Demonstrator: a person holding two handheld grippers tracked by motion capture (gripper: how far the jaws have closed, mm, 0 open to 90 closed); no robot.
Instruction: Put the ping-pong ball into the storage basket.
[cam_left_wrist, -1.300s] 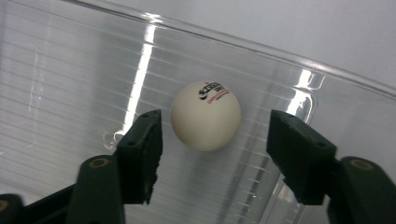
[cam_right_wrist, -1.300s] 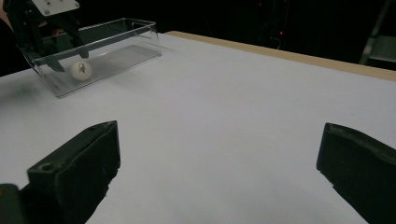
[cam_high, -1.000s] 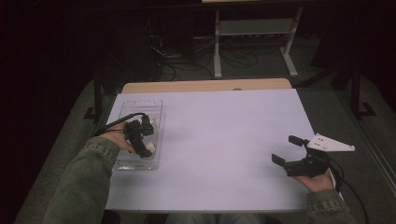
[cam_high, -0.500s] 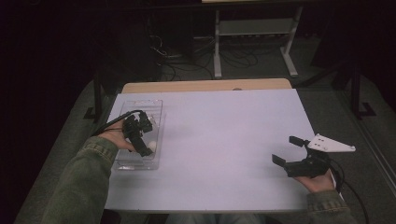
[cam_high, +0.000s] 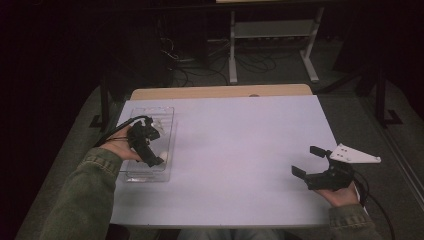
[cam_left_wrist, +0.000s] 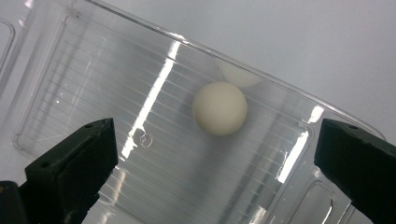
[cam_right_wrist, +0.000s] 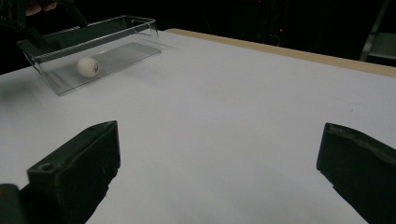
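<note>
My left gripper (cam_high: 150, 150) hangs over the clear plastic tray (cam_high: 168, 116) at the table's (cam_high: 240, 150) left side, and its jaws have just been opening; now they stand spread wide with nothing pinched between them. The white ball (cam_left_wrist: 219, 108) lies free on the tray's ribbed floor, close against one long wall, ahead of my jaws and touching neither. Over on the right, my right gripper (cam_high: 312, 162) sits low above the bare white tabletop, well apart from the tray, jaws spread and empty too.
</note>
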